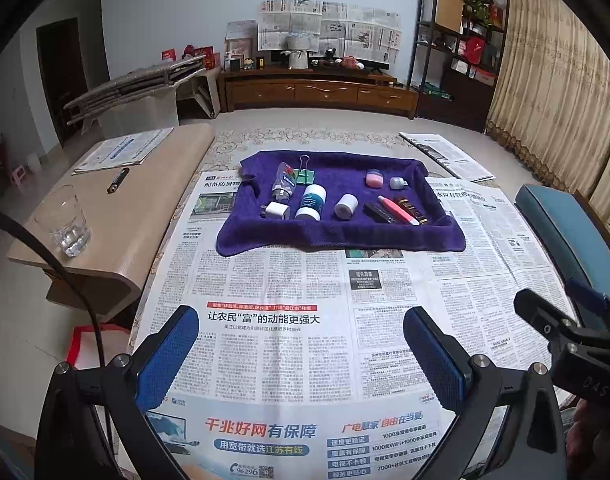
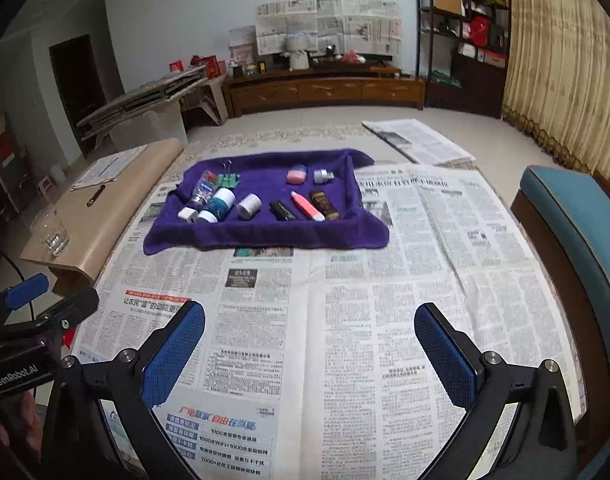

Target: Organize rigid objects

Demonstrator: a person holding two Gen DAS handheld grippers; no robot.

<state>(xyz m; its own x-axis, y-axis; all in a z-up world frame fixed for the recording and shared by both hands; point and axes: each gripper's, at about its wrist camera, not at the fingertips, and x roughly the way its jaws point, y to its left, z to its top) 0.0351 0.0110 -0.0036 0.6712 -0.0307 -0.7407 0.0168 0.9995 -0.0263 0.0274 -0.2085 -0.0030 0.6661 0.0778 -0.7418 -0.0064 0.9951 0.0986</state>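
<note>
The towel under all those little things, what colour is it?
Deep purple towel, clearest in the left wrist view.

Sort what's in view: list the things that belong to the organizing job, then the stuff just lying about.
Part of the job:
purple towel
clear bottle
binder clip
white charger plug
teal-and-white jar
white cylinder
pink jar
pink tube

Just lying about:
drinking glass
black pen
newspaper
side table
</note>
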